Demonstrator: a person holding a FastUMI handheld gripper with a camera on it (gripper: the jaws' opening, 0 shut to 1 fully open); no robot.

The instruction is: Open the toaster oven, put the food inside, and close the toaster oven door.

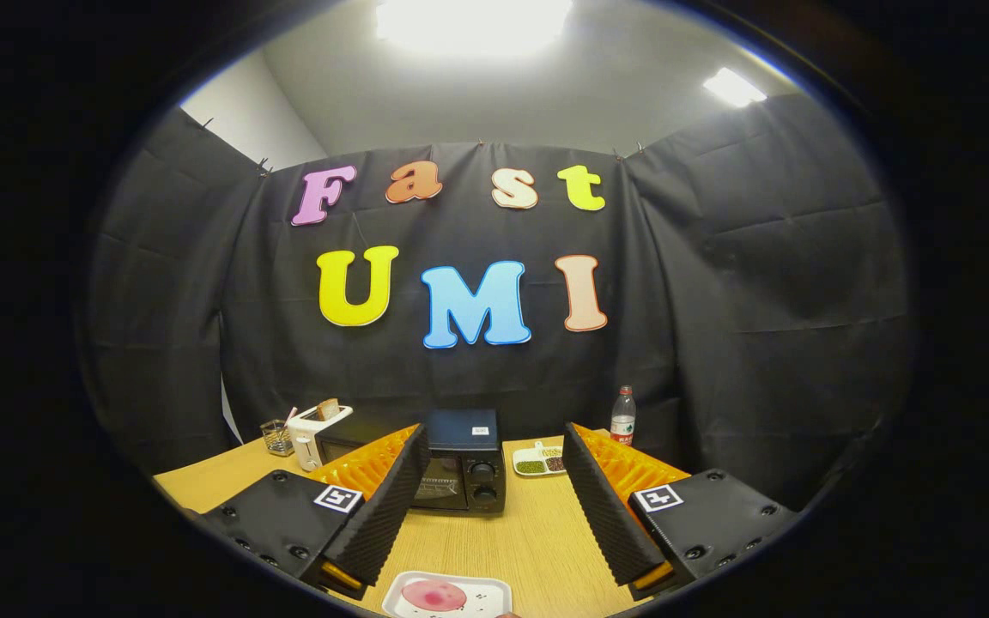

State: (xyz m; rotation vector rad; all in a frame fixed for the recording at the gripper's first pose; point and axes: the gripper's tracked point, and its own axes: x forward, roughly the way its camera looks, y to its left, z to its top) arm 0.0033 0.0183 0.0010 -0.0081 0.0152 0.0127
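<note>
A black toaster oven (460, 468) stands on the wooden table (512, 541) beyond the fingers, its door shut and its knobs on the right side; my left finger hides its left part. Near me, low between the fingers, a white tray (486, 592) holds a round pink piece of food (433, 595). My gripper (494, 446) is open, its fingers wide apart with nothing between them, held above the table short of the oven.
A white pop-up toaster (316, 432) with bread in it and a small wire basket (276, 436) stand left of the oven. A divided dish of beans (539, 461) and a water bottle (622, 415) stand to its right. Black cloth walls close in behind.
</note>
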